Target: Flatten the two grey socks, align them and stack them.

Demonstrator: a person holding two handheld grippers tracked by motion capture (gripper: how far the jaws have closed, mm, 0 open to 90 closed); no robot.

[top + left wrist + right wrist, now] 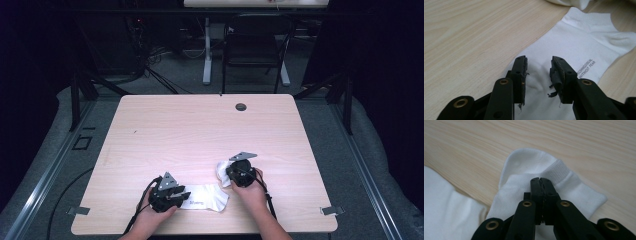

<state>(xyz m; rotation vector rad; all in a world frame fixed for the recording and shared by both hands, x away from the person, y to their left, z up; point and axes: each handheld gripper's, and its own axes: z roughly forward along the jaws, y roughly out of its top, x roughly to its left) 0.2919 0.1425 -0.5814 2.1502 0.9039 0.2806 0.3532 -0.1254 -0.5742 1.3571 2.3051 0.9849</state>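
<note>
— What does the overhead camera show at the worktop (200,125)?

— A person's two forearms reach in from the near edge of a pale wood-grain surface, each hand gripping a black tool. The left gripper (172,192) sits at the near edge over one end of a flat white sock (207,200). The right gripper (235,172) is just beyond it and to the right, on a second, bunched sock (221,171).

— And the left one's jaws?

— Parted, a moderate gap between them, the left gripper (538,75) hanging over the flat sock (579,47), which lies stretched on the wood and carries small grey lettering near its edge. The rubber pads (556,75) look frayed, with loose shreds. Whether they touch the cloth cannot be told.

— The right side?

— The right gripper (541,182) has its jaws pressed together on the bunched sock (524,162), pinching the fabric just beside its ribbed cuff. A corner of the flat sock (446,202) shows at the left of that view.

— Anything else?

— A round grommet hole (241,107) near the far edge, and a dark chair (252,47) on the floor beyond.
</note>
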